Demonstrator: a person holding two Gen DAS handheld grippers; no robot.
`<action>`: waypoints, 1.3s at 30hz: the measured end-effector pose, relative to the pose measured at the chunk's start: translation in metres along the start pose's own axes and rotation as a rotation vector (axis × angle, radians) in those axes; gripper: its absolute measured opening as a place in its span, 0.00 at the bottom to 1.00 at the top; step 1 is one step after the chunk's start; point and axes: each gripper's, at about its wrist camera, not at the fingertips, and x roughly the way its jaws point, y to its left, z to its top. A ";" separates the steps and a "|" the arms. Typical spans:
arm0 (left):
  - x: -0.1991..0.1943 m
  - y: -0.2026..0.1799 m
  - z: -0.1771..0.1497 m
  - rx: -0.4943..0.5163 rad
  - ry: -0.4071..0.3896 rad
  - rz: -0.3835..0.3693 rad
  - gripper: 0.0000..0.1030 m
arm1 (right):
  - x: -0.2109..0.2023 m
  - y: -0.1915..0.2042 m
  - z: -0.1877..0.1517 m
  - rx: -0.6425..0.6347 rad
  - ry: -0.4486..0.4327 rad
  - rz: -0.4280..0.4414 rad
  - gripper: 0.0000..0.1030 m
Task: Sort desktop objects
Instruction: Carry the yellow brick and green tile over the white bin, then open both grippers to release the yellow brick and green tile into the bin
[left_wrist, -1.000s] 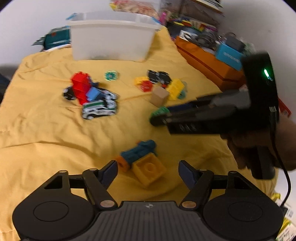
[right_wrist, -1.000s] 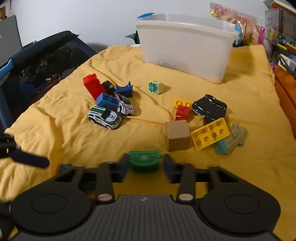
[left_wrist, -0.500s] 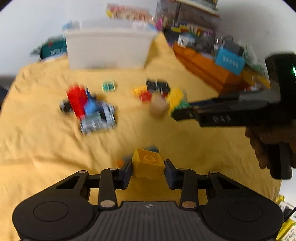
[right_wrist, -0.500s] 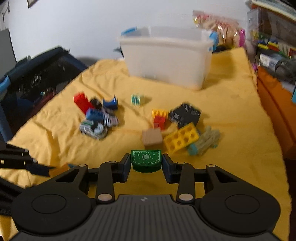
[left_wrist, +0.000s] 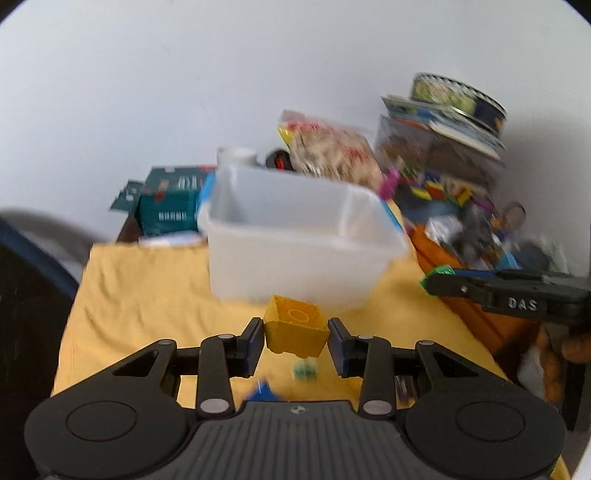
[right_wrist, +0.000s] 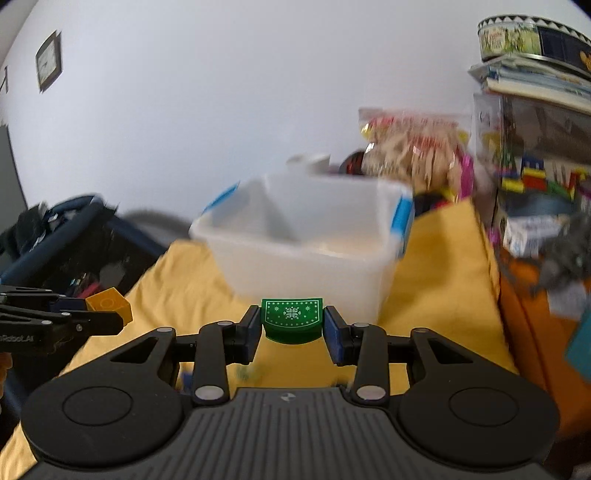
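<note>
Carrying: my left tongs (left_wrist: 296, 338) clench yellow brick (left_wrist: 296, 329); right tongs (right_wrist: 291, 326) clench green block (right_wrist: 292, 319).
Risk: tongs colliding over the white bin (left_wrist: 295, 254).

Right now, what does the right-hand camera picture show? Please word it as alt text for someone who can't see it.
The right gripper holds a green block with a white snowflake pattern in front of a translucent plastic bin on a yellow cloth. At the left edge, the left gripper holds a yellow brick; cluttered shelves stand right.
</note>
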 end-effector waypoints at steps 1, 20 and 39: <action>0.008 0.001 0.012 0.002 -0.007 0.001 0.40 | 0.006 -0.003 0.009 0.002 -0.003 -0.003 0.39; 0.134 0.017 0.118 0.028 0.023 0.087 0.71 | 0.103 -0.024 0.067 -0.032 0.056 -0.120 0.68; -0.028 -0.017 -0.102 0.070 0.127 -0.030 0.71 | -0.007 0.022 -0.121 -0.084 0.213 0.022 0.57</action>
